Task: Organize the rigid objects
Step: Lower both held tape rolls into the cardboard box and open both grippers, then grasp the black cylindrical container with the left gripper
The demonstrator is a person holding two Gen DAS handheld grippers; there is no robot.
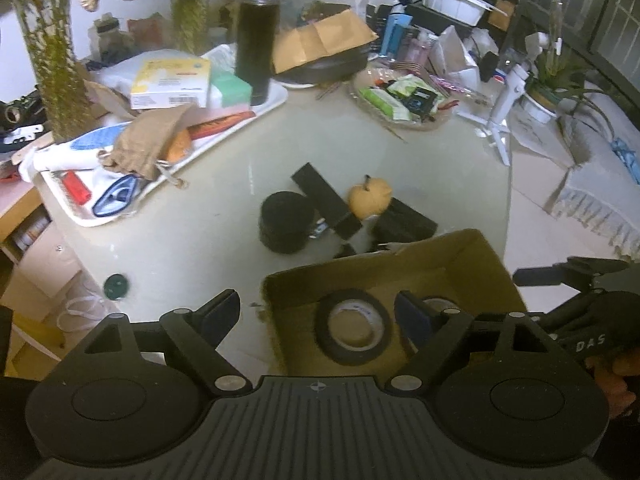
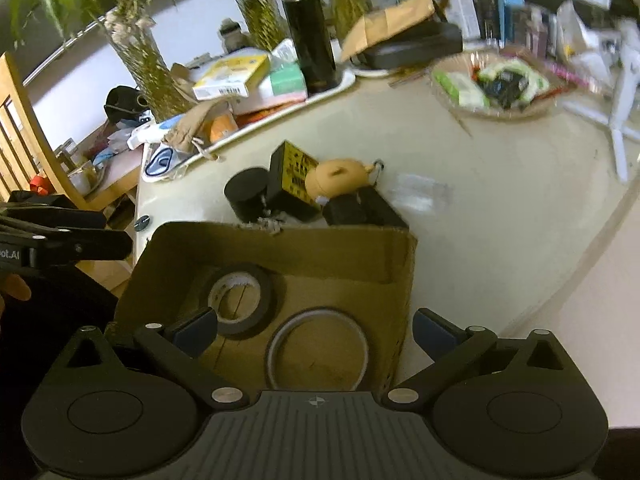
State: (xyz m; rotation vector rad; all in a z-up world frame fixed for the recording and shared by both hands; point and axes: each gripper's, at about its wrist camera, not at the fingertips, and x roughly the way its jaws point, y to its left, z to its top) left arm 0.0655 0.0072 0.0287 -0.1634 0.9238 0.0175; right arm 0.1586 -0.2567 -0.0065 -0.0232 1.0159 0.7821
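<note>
An open cardboard box (image 1: 460, 252) stands at the table's near edge. Inside it lie a black tape roll (image 1: 352, 330) and a pale ring (image 2: 318, 354). My left gripper (image 1: 318, 316) hovers open over the box's left wall, one finger outside and one above the inside. Over the ring my right gripper (image 2: 316, 332) stands wide open, touching nothing, its right finger beyond the box's right wall. Behind the box sit a black cylinder (image 1: 286, 222), a long black box (image 1: 326, 206), an orange round toy (image 1: 370, 198) and a black block (image 1: 404, 224).
A white tray (image 1: 276, 100) piled with boxes, a pouch and a tall black flask (image 1: 258, 36) fills the back left. A glass dish of packets (image 1: 400, 100) and a white tripod (image 1: 500, 120) stand at the back right. The table drops off to the right.
</note>
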